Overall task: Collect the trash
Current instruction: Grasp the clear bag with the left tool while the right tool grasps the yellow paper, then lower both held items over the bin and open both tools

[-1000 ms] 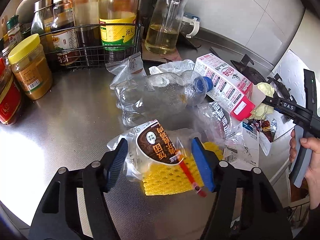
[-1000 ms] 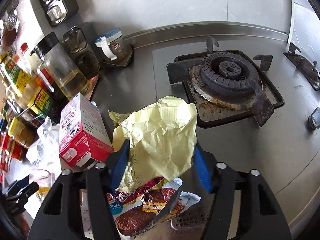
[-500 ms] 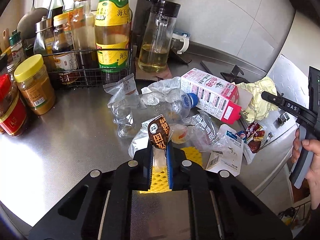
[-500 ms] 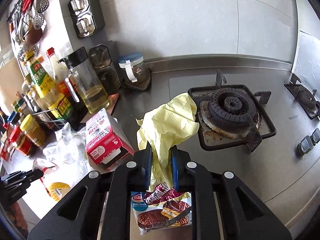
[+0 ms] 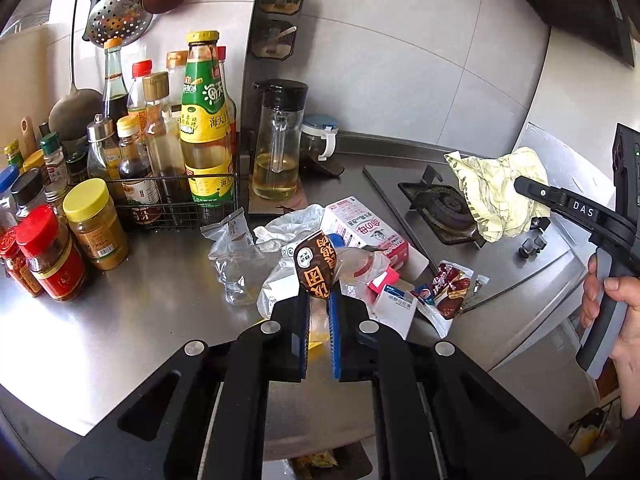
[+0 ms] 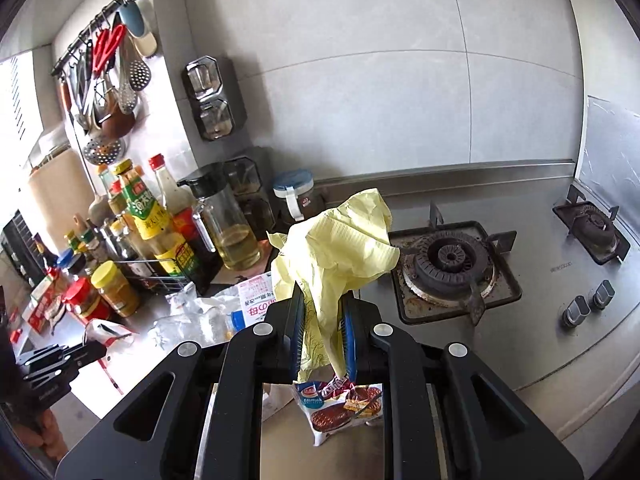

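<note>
Both grippers had risen off the counter (image 5: 120, 320) since before: left gripper (image 5: 319, 312) fingers clamped on brown wrapper (image 5: 316, 266), right gripper (image 6: 322, 320) fingers pinching yellow paper (image 6: 340, 248), both lifted clear.

This is a home kitchen: a stainless steel counter (image 5: 120, 340) runs into a gas hob (image 6: 452, 264) with blackened burners and two knobs (image 6: 590, 302) at its front edge. Ladles and skimmers hang from a wall rail (image 6: 100, 20) (red-handled scissors among them), and a wire rack (image 5: 176, 196) crowded with sauce and oil bottles stands against the grey tiled wall (image 6: 400, 80).
</note>
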### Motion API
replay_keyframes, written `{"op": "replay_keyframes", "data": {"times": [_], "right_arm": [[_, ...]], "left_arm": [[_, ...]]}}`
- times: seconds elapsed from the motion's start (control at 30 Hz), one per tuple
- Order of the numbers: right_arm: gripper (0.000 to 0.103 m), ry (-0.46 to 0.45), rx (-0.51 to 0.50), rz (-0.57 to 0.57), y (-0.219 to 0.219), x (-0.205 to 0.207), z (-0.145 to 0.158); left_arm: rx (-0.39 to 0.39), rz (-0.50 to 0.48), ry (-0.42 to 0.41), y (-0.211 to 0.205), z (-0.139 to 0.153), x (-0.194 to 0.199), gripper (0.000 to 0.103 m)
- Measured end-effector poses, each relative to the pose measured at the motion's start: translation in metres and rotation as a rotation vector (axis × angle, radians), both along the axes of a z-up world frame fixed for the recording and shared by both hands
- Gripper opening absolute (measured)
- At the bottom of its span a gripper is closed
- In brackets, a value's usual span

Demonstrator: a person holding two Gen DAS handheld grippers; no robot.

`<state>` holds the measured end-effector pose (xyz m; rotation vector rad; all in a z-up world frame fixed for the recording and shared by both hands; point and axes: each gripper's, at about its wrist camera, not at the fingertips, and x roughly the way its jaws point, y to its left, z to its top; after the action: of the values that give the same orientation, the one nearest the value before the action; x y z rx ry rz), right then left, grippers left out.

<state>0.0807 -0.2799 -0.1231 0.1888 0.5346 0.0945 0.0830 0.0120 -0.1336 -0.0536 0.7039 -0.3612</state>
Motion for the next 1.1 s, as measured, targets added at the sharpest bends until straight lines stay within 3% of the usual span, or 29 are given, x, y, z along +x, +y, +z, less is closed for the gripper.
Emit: {"op": "replay_keyframes", "data": {"times": [0.27,0.47,0.7,0.93,1.1], "right_arm": [[0.018,-0.031,0.027,0.069,0.002,-0.073,0.011],[0.018,0.029,0.035,0.158,0.014,-0.125,-0.017],[0.018,0.214,0.057,0.243,0.031,-0.156,-0.091],[0.018,0.423,0.036,0.261,0.048,-0.164,-0.190],[0.018,0.516,0.037,0.237,0.056,-0.161,-0.262]], "left_arm": [[0.017,0.006,-0.009,-0.012,0.014,-0.063,0.007],[0.040,0.012,0.035,-0.025,-0.007,-0.113,0.007],[0.029,0.035,0.167,-0.031,-0.067,-0.152,0.007],[0.039,0.066,0.339,-0.027,-0.158,-0.166,0.007],[0.032,0.080,0.437,-0.022,-0.222,-0.157,0.007]]}}
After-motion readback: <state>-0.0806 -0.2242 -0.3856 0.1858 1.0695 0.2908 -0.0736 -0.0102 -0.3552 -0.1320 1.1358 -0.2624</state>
